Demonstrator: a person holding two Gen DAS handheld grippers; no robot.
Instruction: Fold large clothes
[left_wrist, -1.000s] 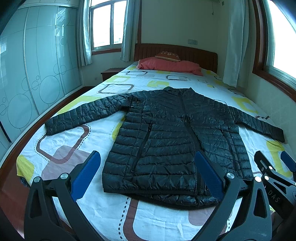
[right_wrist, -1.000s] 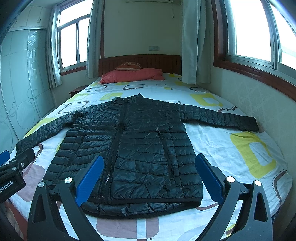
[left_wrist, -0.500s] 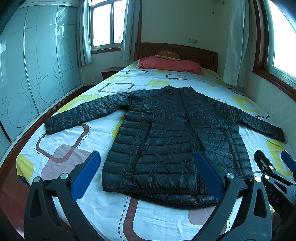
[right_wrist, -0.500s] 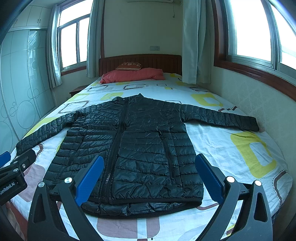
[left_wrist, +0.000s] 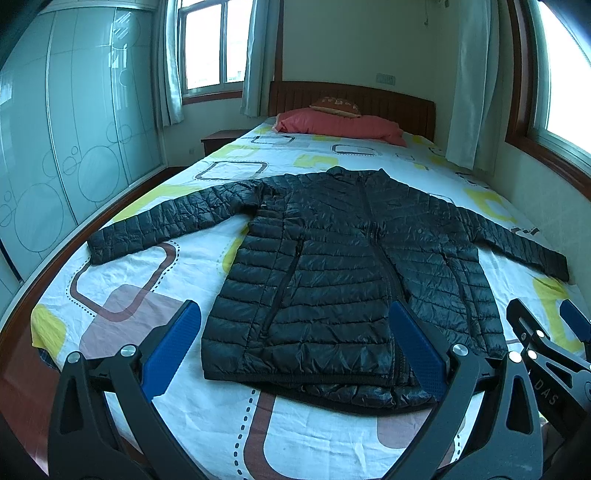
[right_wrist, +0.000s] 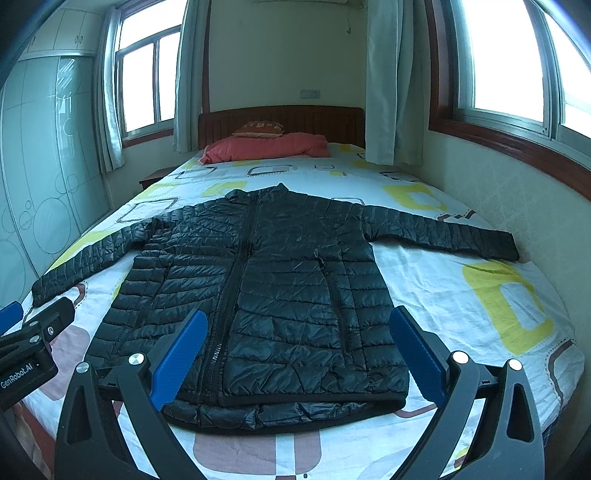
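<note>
A: Change since a second ago? You have barely moved: the jacket (left_wrist: 332, 266) sits a touch lower in both wrist views, and nothing on the bed (left_wrist: 122, 266) has shifted.

B: Noted. Jacket orientation?

A: It lies flat, front up, zipped. Long axis runs along the bed: collar toward the headboard (right_wrist: 280, 118) and red pillow (right_wrist: 266, 146), hem toward you. Both sleeves are spread out sideways.

B: Edges and room, left to right?

A: The left cuff (left_wrist: 98, 249) ends near the bed's left edge, with the wardrobe doors (left_wrist: 55, 147) beyond the floor strip. Bare sheet lies between the left sleeve and the hem. The right cuff (right_wrist: 506, 245) ends near the wall under the window. A strip of sheet shows between the hem and the foot edge.

B: Your grippers?

A: Your left gripper (left_wrist: 295, 350) hangs above the foot of the bed, blue pads (left_wrist: 171, 345) spread wide, empty, framing the hem's left half. Your right gripper (right_wrist: 299, 350) is alongside, level, likewise spread and empty, over the right half. Neither touches the fabric.
</note>
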